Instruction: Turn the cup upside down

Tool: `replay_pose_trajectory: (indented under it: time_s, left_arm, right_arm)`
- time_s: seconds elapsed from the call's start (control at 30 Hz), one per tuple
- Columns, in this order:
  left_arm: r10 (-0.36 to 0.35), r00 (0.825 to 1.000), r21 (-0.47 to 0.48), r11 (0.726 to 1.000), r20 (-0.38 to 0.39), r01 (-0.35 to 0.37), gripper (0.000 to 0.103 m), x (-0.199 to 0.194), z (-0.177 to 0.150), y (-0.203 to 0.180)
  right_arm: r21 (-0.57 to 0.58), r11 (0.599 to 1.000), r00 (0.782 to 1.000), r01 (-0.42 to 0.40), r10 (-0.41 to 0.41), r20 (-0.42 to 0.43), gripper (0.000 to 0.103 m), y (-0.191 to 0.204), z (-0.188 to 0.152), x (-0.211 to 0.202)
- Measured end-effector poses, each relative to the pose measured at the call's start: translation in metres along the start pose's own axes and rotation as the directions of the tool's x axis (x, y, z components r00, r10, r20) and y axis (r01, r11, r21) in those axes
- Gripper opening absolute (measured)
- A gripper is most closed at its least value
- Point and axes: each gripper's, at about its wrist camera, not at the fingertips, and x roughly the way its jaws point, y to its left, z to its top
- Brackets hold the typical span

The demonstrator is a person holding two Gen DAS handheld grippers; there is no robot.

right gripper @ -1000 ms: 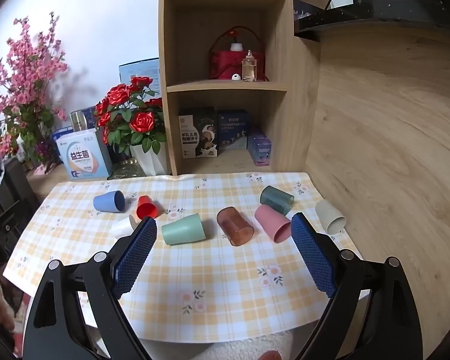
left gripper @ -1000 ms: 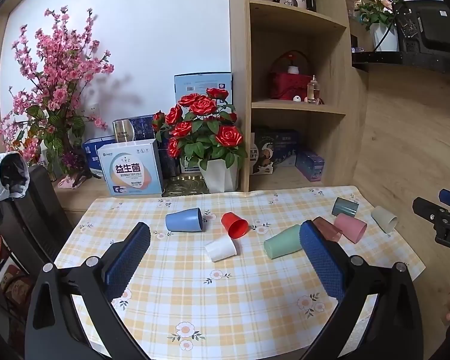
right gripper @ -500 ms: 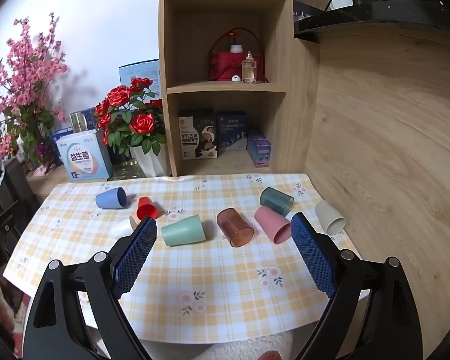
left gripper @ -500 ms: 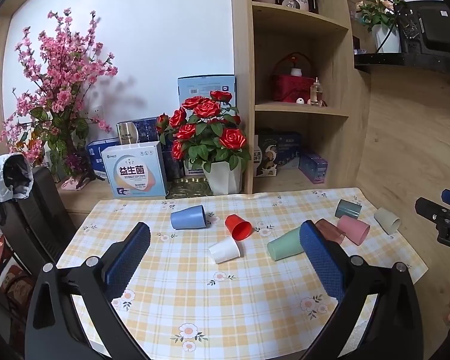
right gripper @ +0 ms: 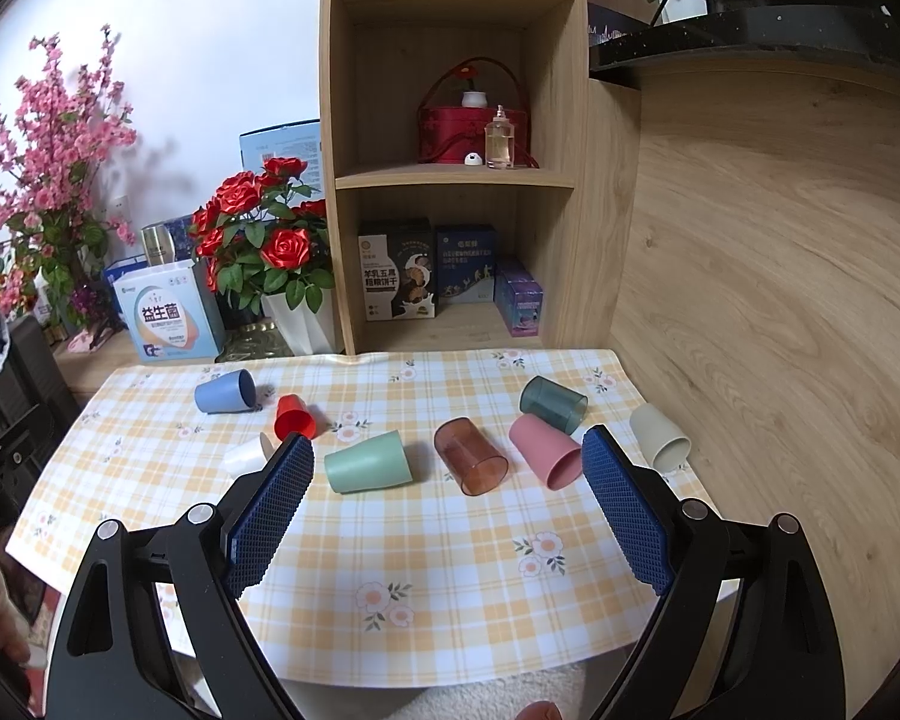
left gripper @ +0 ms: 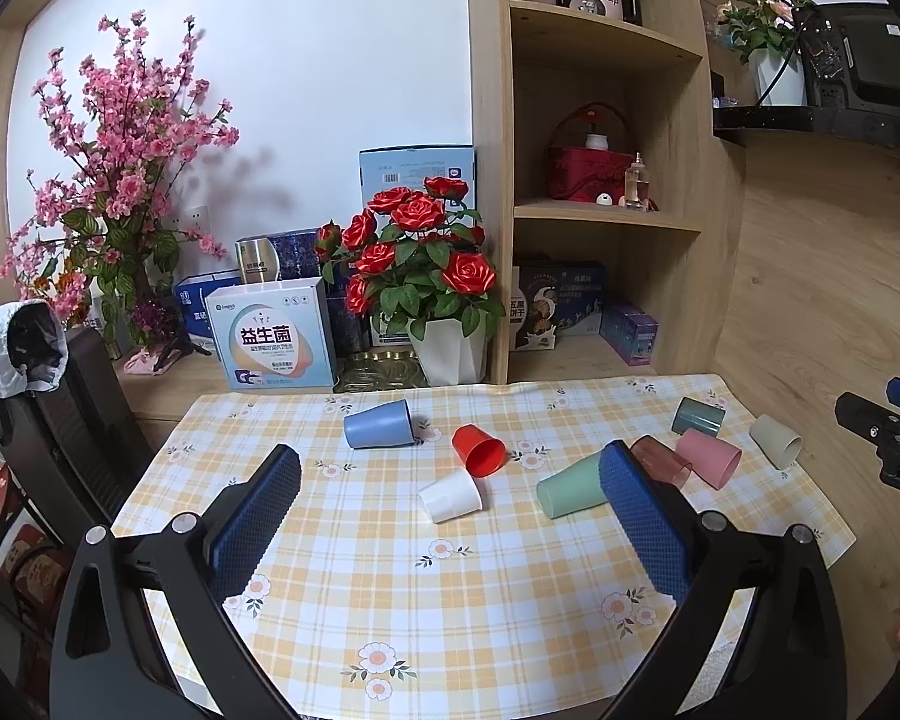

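Note:
Several plastic cups lie on their sides on a yellow checked tablecloth point(right gripper: 426, 546): a blue cup point(right gripper: 225, 391), a red cup point(right gripper: 294, 417), a white cup point(right gripper: 246, 456), a mint green cup point(right gripper: 368, 462), a brown clear cup point(right gripper: 470, 455), a pink cup point(right gripper: 543, 450), a dark teal cup point(right gripper: 553, 403) and a beige cup point(right gripper: 660, 437). My left gripper point(left gripper: 447, 480) is open and empty, held above the table's near side in front of the white cup point(left gripper: 450, 496). My right gripper point(right gripper: 448, 462) is open and empty, short of the green and brown cups.
A pot of red roses point(left gripper: 426, 288), boxes point(left gripper: 273, 339) and a pink blossom plant point(left gripper: 120, 180) stand behind the table. A wooden shelf unit point(right gripper: 456, 180) rises at the back. A wooden wall point(right gripper: 780, 300) borders the right edge. A black chair point(left gripper: 60, 420) stands left.
Both grippers stay open. The left wrist view has shifted slightly; the cups have not moved.

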Motion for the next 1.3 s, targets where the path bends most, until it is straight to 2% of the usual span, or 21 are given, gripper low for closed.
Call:
replay_pose_trajectory:
  time_s: [0.57,0.63,1.3]
  left_arm:
    - [-0.002,1.0,-0.008,1.0,-0.007,0.002,0.097,0.0,-0.001,0.003]
    - [-0.002,1.0,-0.008,1.0,-0.009,0.002,0.097,0.0,-0.001,0.003]
    - [-0.004,1.0,-0.006,1.0,-0.02,0.004,0.097,0.002,-0.002,0.003]
  right_arm:
    - [0.001,1.0,1.0,0.001,-0.001,0.001,0.088,-0.002,-0.006,0.004]
    - [0.002,1.0,1.0,0.002,-0.002,0.001,0.088,-0.001,0.004,0.001]
    - [0.002,1.0,1.0,0.0,-0.001,0.001,0.088,-0.002,0.003,0.001]
